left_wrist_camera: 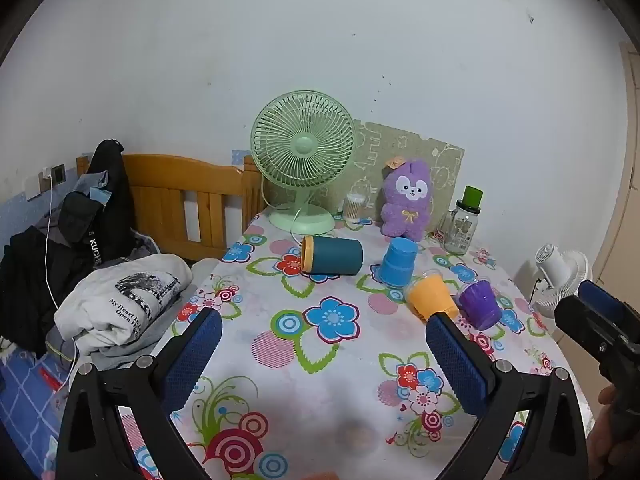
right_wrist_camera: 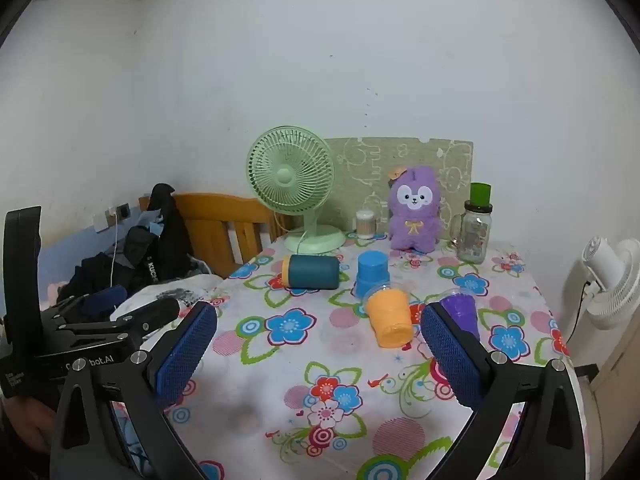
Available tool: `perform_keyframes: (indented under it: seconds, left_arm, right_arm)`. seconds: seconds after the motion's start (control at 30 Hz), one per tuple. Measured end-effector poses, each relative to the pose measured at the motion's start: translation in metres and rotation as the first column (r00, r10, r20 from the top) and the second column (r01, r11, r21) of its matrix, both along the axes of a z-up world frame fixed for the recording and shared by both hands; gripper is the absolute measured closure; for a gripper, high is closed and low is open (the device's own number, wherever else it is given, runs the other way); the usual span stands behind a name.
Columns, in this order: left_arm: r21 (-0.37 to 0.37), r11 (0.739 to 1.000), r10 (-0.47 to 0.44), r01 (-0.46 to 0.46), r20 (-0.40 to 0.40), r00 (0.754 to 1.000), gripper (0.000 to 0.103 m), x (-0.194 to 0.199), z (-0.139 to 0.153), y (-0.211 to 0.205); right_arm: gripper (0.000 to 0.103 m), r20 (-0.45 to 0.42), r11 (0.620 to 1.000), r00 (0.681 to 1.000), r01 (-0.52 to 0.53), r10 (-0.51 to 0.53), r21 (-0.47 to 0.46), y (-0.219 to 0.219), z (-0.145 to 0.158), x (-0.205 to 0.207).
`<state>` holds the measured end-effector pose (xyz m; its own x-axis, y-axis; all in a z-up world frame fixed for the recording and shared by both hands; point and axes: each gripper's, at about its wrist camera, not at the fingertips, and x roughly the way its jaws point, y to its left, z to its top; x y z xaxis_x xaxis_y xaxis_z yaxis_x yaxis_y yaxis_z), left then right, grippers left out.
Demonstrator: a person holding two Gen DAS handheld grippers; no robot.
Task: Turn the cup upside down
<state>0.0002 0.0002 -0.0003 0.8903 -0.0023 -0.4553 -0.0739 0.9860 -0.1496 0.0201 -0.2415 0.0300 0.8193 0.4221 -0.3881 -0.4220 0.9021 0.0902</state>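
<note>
Several cups sit on the floral tablecloth [left_wrist_camera: 320,360]. A dark teal cup with an orange rim [left_wrist_camera: 332,256] [right_wrist_camera: 310,272] lies on its side. A light blue cup [left_wrist_camera: 396,260] [right_wrist_camera: 373,272] stands upside down. An orange cup [left_wrist_camera: 432,296] [right_wrist_camera: 390,316] and a purple cup [left_wrist_camera: 480,304] [right_wrist_camera: 460,312] lie tipped over. My left gripper [left_wrist_camera: 324,340] is open and empty above the near table. My right gripper [right_wrist_camera: 320,332] is open and empty, the orange cup just beyond its fingers.
A green desk fan [left_wrist_camera: 302,160] [right_wrist_camera: 292,184], a purple plush toy [left_wrist_camera: 406,200], a glass jar with a green lid [left_wrist_camera: 462,220] and a small jar [left_wrist_camera: 354,206] stand at the back. Clothes [left_wrist_camera: 120,304] lie on a bed at left. A white fan [right_wrist_camera: 612,280] stands at right.
</note>
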Motion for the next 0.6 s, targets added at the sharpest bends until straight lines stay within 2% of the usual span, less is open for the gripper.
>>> perform_keyframes:
  seconds: [0.23,0.6]
  left_arm:
    - [0.002,1.000,-0.001,0.001,-0.009,1.000,0.000,0.0014,0.0002,-0.0005]
    - [0.002,1.000,-0.003,0.003,-0.009,1.000,0.000,-0.0027,0.0036,-0.0011]
  right_arm:
    - [0.000,-0.014,0.999,1.000,0.009,-0.010,-0.032,-0.0009,-0.0008,-0.0002]
    - [0.000,-0.036,0.999,0.999,0.035,-0.036,-0.024,-0.0020,0.0003,-0.0018]
